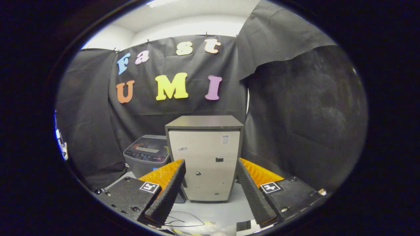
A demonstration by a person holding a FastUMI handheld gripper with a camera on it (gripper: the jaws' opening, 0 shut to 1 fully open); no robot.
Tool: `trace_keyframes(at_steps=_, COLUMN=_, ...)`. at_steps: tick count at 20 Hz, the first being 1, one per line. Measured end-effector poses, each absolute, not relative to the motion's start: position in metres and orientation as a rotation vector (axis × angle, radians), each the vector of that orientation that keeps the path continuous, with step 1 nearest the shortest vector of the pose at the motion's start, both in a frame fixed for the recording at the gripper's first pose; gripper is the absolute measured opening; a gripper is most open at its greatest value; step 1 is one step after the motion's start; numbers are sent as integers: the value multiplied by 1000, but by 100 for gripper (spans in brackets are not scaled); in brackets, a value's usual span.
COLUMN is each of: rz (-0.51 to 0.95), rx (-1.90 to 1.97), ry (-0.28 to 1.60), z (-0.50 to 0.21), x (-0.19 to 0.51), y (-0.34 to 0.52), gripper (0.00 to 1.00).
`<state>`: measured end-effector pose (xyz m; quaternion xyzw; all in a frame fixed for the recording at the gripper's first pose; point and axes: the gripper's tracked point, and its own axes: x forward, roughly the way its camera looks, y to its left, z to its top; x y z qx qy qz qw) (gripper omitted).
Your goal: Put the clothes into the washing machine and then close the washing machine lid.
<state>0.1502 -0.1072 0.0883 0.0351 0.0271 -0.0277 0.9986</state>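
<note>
Fingers [210, 193] spread wide, holding nothing. Straight ahead, between them and beyond, a tall grey cabinet [205, 157] on the pale floor [216, 209]. Left of it, touching or nearly, the washing machine [147, 155], lid closed.

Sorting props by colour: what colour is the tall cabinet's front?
Pale grey-white front on the cabinet, dark top; gripper view, beyond the open gripper.

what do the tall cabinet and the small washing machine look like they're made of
Cabinet: probably painted metal, with a flat pale matte front and dark top slab. Washing machine: likely grey moulded plastic, with rounded corners and a glossy dark lid panel. The gripper has open jaws holding nothing.
</note>
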Motion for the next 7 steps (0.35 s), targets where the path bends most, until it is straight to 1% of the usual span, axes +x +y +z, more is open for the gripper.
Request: trace_keyframes(at_steps=7, rz=-42, rx=66, ry=44, z=94, x=139, y=-104, gripper=97)
